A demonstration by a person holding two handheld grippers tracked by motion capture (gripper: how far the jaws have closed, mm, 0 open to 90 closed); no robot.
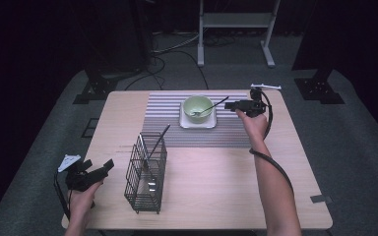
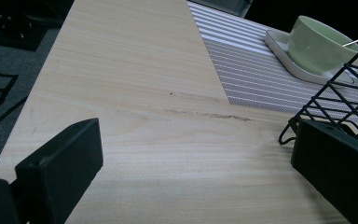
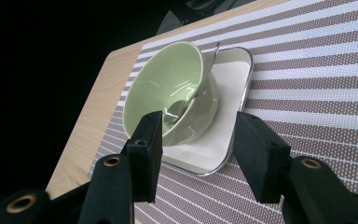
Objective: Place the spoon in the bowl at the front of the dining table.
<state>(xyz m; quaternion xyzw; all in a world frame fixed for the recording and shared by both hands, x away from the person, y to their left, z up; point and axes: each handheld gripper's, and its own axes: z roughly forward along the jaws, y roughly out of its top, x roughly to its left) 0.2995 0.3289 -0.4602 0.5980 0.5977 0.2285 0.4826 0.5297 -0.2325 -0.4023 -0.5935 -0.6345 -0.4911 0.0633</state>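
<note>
A pale green bowl [image 1: 198, 105] [image 3: 172, 88] [image 2: 314, 44] stands on a white square plate [image 1: 197, 123] [image 3: 214, 144] on a striped placemat [image 1: 167, 118]. A metal spoon [image 1: 215, 104] [image 3: 186, 100] lies in the bowl, its handle leaning over the rim toward the right. My right gripper [image 1: 230, 104] [image 3: 198, 123] hovers just right of the plate and points at the bowl, open, with nothing between its jaws. My left gripper [image 1: 107, 166] [image 2: 198, 128] rests low at the table's front left, open and empty, left of a black wire basket [image 1: 146, 172] [image 2: 345, 102].
A dark-handled utensil [image 1: 158, 140] stands in the wire basket. The wooden table [image 1: 216, 172] has bare room at its front centre and right. A small dark tab [image 1: 321, 199] sits at the right edge. Stand legs [image 1: 234, 29] rise on the grey floor behind.
</note>
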